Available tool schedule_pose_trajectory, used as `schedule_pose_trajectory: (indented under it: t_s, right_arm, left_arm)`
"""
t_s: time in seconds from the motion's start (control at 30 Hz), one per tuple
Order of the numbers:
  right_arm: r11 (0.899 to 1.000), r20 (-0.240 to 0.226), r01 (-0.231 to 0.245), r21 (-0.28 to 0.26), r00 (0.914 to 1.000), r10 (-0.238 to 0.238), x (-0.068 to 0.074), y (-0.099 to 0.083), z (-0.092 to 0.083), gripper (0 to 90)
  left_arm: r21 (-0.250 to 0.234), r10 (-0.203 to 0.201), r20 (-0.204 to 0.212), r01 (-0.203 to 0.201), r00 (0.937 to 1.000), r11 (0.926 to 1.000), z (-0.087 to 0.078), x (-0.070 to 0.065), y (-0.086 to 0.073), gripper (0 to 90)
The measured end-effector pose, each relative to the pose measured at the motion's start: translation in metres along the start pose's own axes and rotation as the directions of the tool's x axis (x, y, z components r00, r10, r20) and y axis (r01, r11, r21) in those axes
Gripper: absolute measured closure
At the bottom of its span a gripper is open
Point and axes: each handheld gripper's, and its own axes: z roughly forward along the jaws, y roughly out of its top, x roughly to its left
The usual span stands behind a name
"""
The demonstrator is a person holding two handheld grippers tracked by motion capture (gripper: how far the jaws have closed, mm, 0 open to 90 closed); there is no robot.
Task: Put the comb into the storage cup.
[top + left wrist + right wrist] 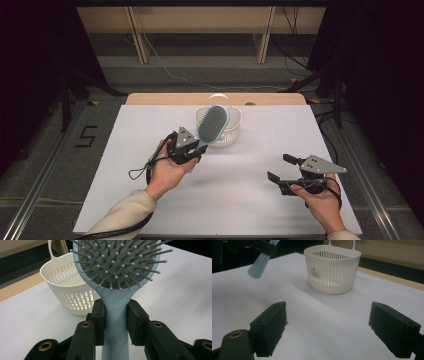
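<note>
- While the left gripper (192,148) clamps its jaws on the brush (212,125) handle, the brush head is raised over the basket's (231,134) near rim, bristles up.
- The basket stands on the worktop (240,175).
- The right gripper (281,169), well apart from the basket on its right, holds its jaws wide apart with nothing between.

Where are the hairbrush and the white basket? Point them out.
hairbrush (116,315), left gripper view, on its blue handle neck.
white basket (333,275), right gripper view, on its slotted side wall.
</note>
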Motion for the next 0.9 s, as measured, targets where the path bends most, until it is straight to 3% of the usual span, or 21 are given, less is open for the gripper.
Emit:
schedule_pose_trajectory:
  t_s: [0.9]
  right_arm:
    - [1.000,-0.001,0.002,0.001,1.0000,-0.002,0.0000,-0.0001,0.0004,15.5]
  left_arm:
    - [-0.039,-0.020,-0.015,0.019,0.9997,0.9990,-0.0047,0.0045,0.0040,69.8]
